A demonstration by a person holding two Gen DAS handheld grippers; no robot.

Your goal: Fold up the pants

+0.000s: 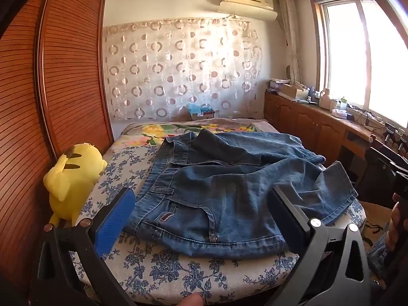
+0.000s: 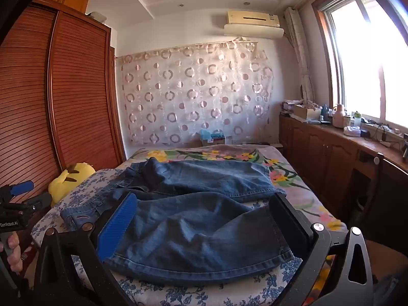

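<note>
Blue denim pants (image 1: 229,191) lie spread and rumpled on the bed, waistband to the left, legs running right. My left gripper (image 1: 201,199) is open, its blue-padded fingers (image 1: 114,219) wide apart above the waist and seat area, holding nothing. In the right wrist view the pants (image 2: 193,219) fill the near bed, with a leg hem at the near edge. My right gripper (image 2: 201,209) is open above that leg end, empty. The left gripper also shows at the left edge of the right wrist view (image 2: 20,196).
A yellow plush toy (image 1: 71,178) sits at the bed's left edge by a wooden slatted wardrobe (image 1: 51,76). A floral bedspread (image 1: 178,278) covers the bed. Wooden cabinets (image 1: 306,122) with clutter run along the right under the window. A chair (image 2: 369,191) stands at the right.
</note>
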